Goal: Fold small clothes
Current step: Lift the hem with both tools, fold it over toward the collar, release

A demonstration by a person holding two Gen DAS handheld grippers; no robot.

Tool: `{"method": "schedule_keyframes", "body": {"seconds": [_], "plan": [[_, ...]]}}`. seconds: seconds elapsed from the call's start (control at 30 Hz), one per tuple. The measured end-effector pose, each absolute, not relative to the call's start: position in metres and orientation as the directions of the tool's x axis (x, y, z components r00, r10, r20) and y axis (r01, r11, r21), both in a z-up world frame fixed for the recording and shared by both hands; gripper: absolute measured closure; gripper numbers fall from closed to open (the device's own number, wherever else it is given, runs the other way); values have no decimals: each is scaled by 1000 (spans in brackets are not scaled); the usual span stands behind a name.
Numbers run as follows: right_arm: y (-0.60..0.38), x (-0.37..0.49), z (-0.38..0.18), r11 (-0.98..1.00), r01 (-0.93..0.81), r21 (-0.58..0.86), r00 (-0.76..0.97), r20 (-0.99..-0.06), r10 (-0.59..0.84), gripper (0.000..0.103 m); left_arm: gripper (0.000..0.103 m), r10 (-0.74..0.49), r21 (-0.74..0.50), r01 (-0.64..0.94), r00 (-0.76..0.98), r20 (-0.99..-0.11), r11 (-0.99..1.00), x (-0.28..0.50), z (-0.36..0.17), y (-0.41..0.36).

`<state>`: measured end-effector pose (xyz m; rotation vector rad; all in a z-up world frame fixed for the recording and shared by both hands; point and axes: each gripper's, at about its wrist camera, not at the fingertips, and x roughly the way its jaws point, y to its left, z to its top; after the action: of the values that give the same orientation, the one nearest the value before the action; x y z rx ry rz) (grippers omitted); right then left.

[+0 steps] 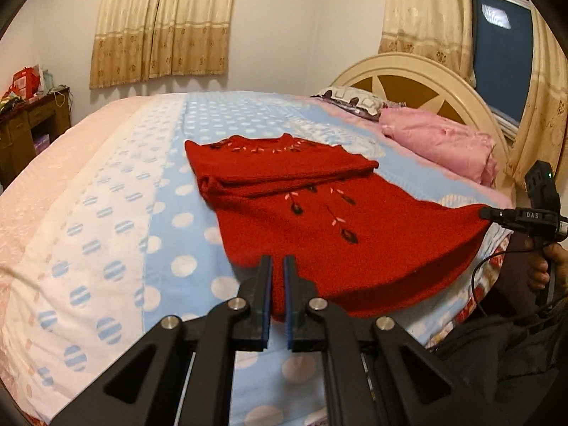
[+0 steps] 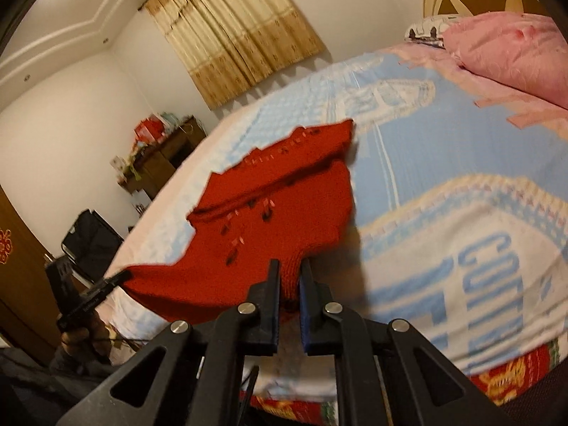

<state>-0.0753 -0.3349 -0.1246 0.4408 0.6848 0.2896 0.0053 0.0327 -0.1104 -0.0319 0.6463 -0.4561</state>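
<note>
A red knitted sweater [image 1: 319, 213] with embroidered leaves lies on the bed, its sleeves folded across the chest. My left gripper [image 1: 278, 264] is shut on the near left corner of the hem, red knit pinched between its blue pads. My right gripper [image 2: 289, 266] is shut on the other hem corner, and it also shows at the right edge of the left wrist view as the right gripper [image 1: 484, 212] pulling that corner up. The hem hangs lifted off the bed between both grippers. In the right wrist view the sweater [image 2: 277, 198] stretches away toward the neckline.
The bed carries a blue, white and pink patterned blanket [image 1: 117, 191]. A pink pillow [image 1: 440, 142] and a cream headboard [image 1: 408, 71] lie at the far right. A wooden dresser [image 1: 32, 124] with clutter stands left. A person's hand [image 1: 543, 266] holds the right gripper's handle.
</note>
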Motion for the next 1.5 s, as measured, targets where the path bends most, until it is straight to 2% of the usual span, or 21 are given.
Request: {"method": "schedule_keyframes", "body": {"seconds": [0.17, 0.4, 0.5, 1.1, 1.5], "plan": [[-334, -58, -101, 872, -146, 468, 767, -503, 399, 95, 98, -462, -240, 399, 695, -551, 885, 21, -104, 42], [-333, -23, -76, 862, -168, 478, 783, -467, 412, 95, 98, -462, -242, 394, 733, -499, 886, 38, -85, 51], [-334, -1, -69, 854, -166, 492, 780, -464, 419, 95, 98, -483, -283, 392, 727, -487, 875, 54, -84, 53], [-333, 161, -36, 893, -102, 438, 781, -521, 344, 96, 98, -480, -379, 319, 728, -490, 869, 190, -62, 58], [-330, 250, -53, 909, -44, 415, 759, -578, 301, 96, 98, -427, -371, 250, 725, -540, 894, 269, -76, 54]]}}
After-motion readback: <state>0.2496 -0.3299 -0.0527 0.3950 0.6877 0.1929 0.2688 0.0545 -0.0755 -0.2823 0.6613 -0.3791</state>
